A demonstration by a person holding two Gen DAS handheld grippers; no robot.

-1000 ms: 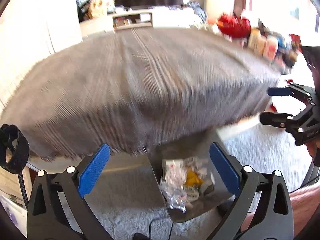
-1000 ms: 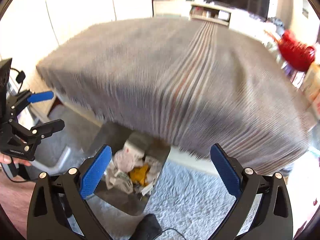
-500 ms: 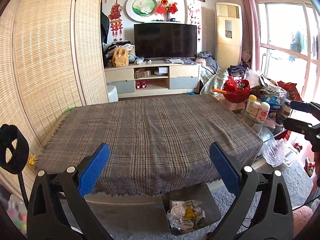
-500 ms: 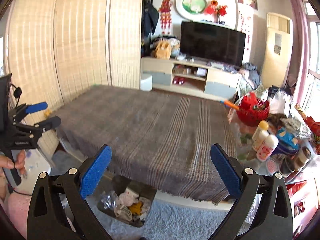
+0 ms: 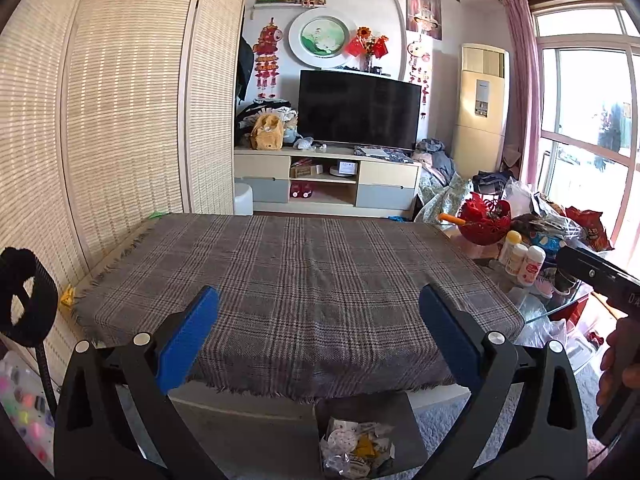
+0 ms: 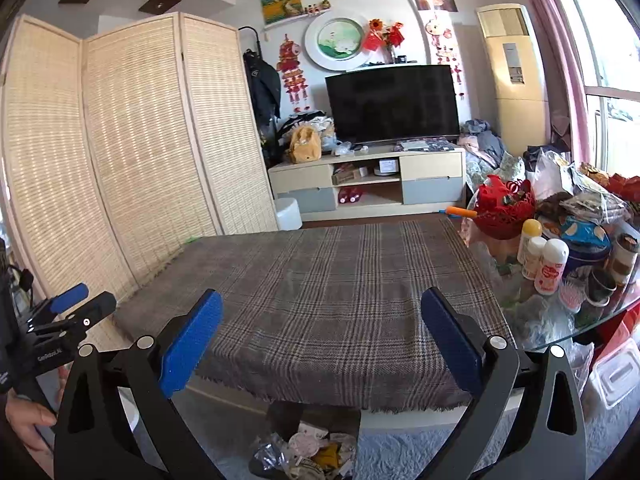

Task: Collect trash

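Observation:
A grey bin [image 5: 404,420] stands on the floor at the table's front edge, holding crumpled wrappers and paper trash [image 5: 358,446]; it also shows in the right wrist view [image 6: 280,416] with the trash [image 6: 308,454]. The table under a grey plaid cloth [image 5: 304,280] [image 6: 340,292] has nothing lying on it. My left gripper [image 5: 318,334] is open and empty, held above the table's front edge. My right gripper [image 6: 320,338] is open and empty, beside it to the right. The left gripper shows in the right view [image 6: 76,304].
A glass side table [image 6: 600,320] on the right is crowded with bottles [image 6: 552,266], a red basket [image 6: 506,204] and bags. A bamboo screen [image 6: 120,160] stands left. A TV stand [image 5: 328,176] is at the back. A shaggy rug [image 6: 420,452] covers the floor.
Both grippers rose and tilted up from looking down at the bin to looking level across the table and room. The bin has slid to the bottom of both views.

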